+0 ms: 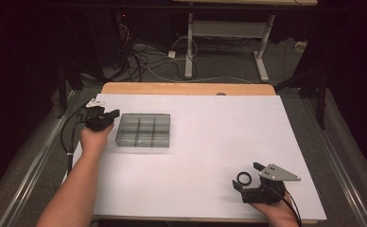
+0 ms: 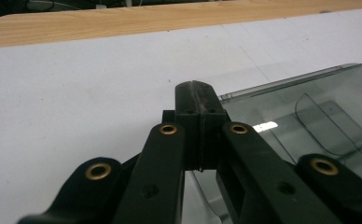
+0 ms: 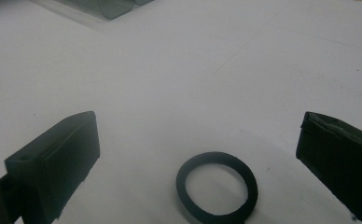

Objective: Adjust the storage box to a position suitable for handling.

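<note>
A black rubber ring [image 1: 243, 178] lies flat on the white table sheet near the front right. In the right gripper view the ring [image 3: 217, 188] rests between the two wide-apart jaws of my right gripper [image 3: 207, 158], touching neither. That right gripper [image 1: 247, 176] stands open around the ring. A smoky transparent compartment box [image 1: 143, 130] sits at the left of the sheet with its lid closed. My left gripper [image 1: 114, 113] is shut with nothing in it, its tip just beside the box's far left corner [image 2: 235, 95]. Its pressed-together jaws [image 2: 198, 95] hover over the sheet.
The white sheet [image 1: 210, 142] covers a wooden table [image 1: 186, 88] whose bare strip shows at the back. A second desk's legs [image 1: 189, 47] and floor cables [image 1: 144, 61] lie beyond. Metal rails [image 1: 39, 156] run along both sides of the table.
</note>
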